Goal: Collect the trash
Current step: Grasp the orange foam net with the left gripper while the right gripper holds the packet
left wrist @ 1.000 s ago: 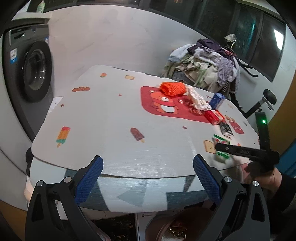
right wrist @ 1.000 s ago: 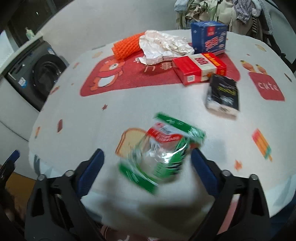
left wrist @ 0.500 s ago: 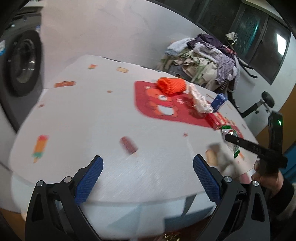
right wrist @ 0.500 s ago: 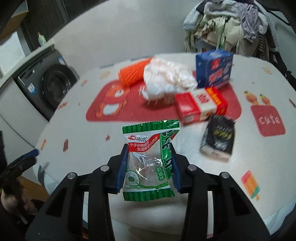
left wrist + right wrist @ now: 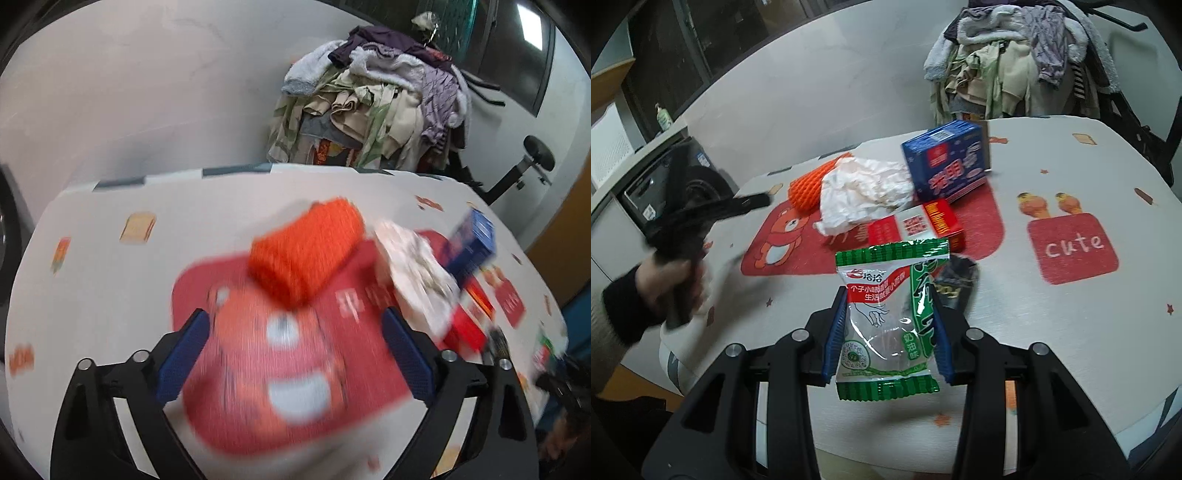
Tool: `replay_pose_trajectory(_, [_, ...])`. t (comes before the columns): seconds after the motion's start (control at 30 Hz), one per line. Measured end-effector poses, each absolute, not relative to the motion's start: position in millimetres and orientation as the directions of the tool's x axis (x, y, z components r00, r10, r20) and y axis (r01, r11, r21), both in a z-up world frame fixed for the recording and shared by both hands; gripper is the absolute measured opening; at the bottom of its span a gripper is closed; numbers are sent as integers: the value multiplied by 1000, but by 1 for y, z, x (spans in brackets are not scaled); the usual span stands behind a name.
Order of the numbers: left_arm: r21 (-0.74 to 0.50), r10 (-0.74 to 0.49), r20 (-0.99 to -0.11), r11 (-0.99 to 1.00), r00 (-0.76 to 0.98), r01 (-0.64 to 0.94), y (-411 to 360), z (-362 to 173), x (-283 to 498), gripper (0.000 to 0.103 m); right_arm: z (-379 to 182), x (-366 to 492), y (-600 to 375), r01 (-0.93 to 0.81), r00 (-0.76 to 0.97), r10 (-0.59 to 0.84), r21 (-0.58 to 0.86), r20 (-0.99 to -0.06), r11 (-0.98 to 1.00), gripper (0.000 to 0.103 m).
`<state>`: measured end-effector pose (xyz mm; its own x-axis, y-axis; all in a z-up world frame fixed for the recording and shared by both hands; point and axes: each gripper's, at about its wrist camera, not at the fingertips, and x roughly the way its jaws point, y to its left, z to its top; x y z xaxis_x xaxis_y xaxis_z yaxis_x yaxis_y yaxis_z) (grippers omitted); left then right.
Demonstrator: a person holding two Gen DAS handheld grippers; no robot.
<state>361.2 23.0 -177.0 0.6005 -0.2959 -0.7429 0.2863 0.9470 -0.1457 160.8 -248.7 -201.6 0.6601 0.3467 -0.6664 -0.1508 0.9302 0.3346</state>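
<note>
— Gripper first: our right gripper (image 5: 886, 332) is clamped on the green snack wrapper (image 5: 886, 317), one blue pad on each long edge, so the packet stands upright between the jaws with its crimped ends above and below. It hangs clear of the bench (image 5: 1071, 314), over the near edge.

— And our left gripper (image 5: 295, 354)?

— Spread wide, nothing between the pads. In its own view it looks straight down its fingers at the orange foam net (image 5: 306, 251), which lies dead ahead, just beyond the tips, on the red bear mat (image 5: 280, 369). That view is smeared, so we cannot say how far above the bench we are.

— Which way does the net run?

— Its long axis slants from near-left to far-right across our line of approach. We judge the jaws would close across its short width best with a slight turn of the wrist. It looks soft and springy, so it should squash rather than slip.

— Which of us is nearer the rest?

— The left gripper for the net and the crumpled white paper (image 5: 864, 188) touching it. The red carton (image 5: 916, 225), the blue box (image 5: 945, 162) and the black sachet (image 5: 955, 284) lie straight ahead of the right gripper, but that one is full.

— Our poses?

— Seen from the right wrist, our left hand (image 5: 670, 280) grips the handle low at the bench's left edge, fingers reaching toward the net. The right gripper is level, pointing across the bench.
</note>
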Motion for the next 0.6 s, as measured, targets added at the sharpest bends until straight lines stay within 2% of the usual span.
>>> replay_pose_trajectory(0.07, [-83, -262, -752, 948, 605, 308, 7, -177, 388, 90, -202, 159, -257, -144, 666, 344, 339, -662, 930, 43])
replay_pose_trajectory(0.23, [89, -173, -788, 918, 591, 387, -34, -183, 432, 72, -203, 155, -274, -124, 670, 328, 335, -666, 934, 43])
replay_pose_trajectory(0.3, [132, -127, -815, 910, 566, 394, -44, -192, 445, 61, -202, 154, -279, -118, 671, 322, 332, -668, 936, 43])
replay_pose_trajectory(0.33, [115, -133, -830, 909, 542, 399, -45, -196, 450, 58, -202, 154, -282, -115, 672, 319, 331, -669, 937, 43])
replay_pose_trajectory(0.47, [78, -156, -846, 910, 511, 406, -44, -200, 446, 22, -201, 149, -288, -109, 673, 313, 330, -670, 938, 43])
replay_pose_trajectory(0.53, [36, -180, -846, 920, 502, 390, -38, -196, 438, 17, -200, 146, -289, -110, 677, 313, 329, -666, 938, 43])
replay_pose_trajectory(0.6, [-17, -215, -845, 926, 489, 377, -31, -190, 425, 16, -197, 143, -288, -113, 681, 315, 330, -661, 937, 43])
